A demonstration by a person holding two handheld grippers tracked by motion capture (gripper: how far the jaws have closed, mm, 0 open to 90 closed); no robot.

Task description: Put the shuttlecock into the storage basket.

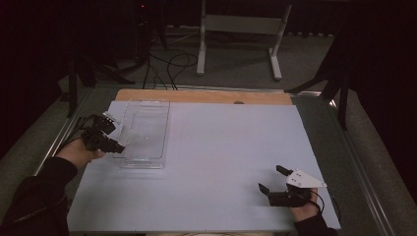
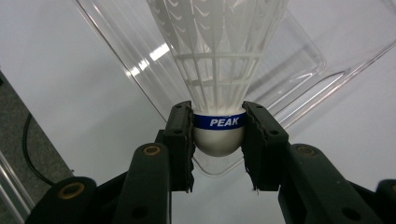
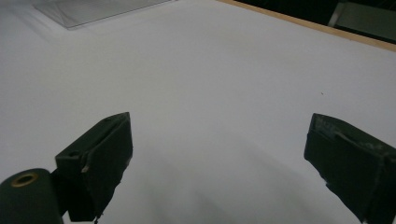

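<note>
While clamped at its white cork by the left gripper, shuttlecock is held over clear tray at table's left, right gripper spread wide, empty, near right.

The left gripper is held in the left hand at the near left edge of the clear tray, pointed toward the tray's inside. In the left gripper view its jaws are seen clamped on both sides of the rounded base of a white shuttlecock. The left forearm, in a dark sleeve, is extended from the tray's near left. The right gripper is held in the right hand well apart from the tray, toward the near right, low over the counter. Its jaws are spread wide, with nothing between them.
</note>
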